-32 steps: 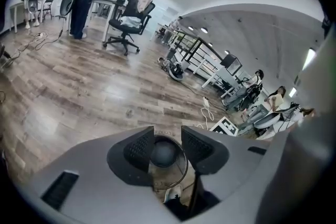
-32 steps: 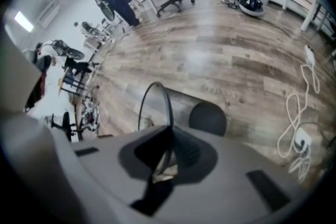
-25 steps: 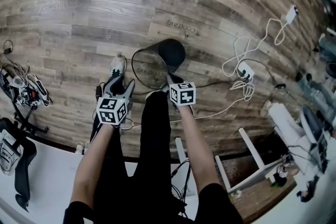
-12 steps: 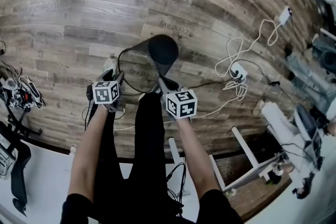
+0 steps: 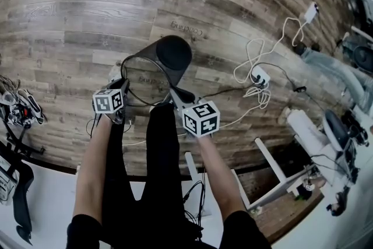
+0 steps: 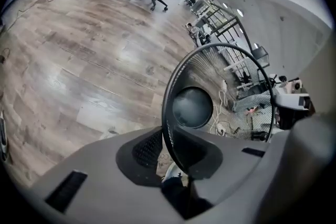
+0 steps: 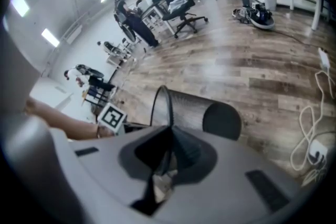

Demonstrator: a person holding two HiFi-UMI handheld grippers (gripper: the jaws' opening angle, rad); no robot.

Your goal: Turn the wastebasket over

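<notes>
Wastebasket (image 5: pixel 157 70) update: it was lying on its side on the wood floor (image 5: pixel 70 14), open mouth toward us and solid base pointing away. Compared with a second earlier, the whole thing sat higher and had tipped further, with the rim lifted off the planks on our side.

The big change was the left gripper (image 5: pixel 124 87). A second back it hung wide open, apart from the basket. Now it had dropped to the left side of the rim and its jaws were closing, with the wire rim running right between them and the pads looking just about on it. The right gripper (image 5: pixel 175 95) hadn't changed, still clenched on the near right part of the rim.

So we reckoned we now had two holds on the rim, which is what swinging the base up and over calls for. The flip itself wasn't done yet.

Around the basket:
- our own legs (image 5: pixel 157 154) in black, directly on the near side of the mouth, and probably the main thing in the way
- a white frame (image 5: pixel 274 166), well off to its near right
- loose white cables (image 5: pixel 250 67) to its right, clear of it
- a power strip (image 5: pixel 260 76) among those cables
- a small white plug (image 5: pixel 310 11) further right and beyond
</notes>
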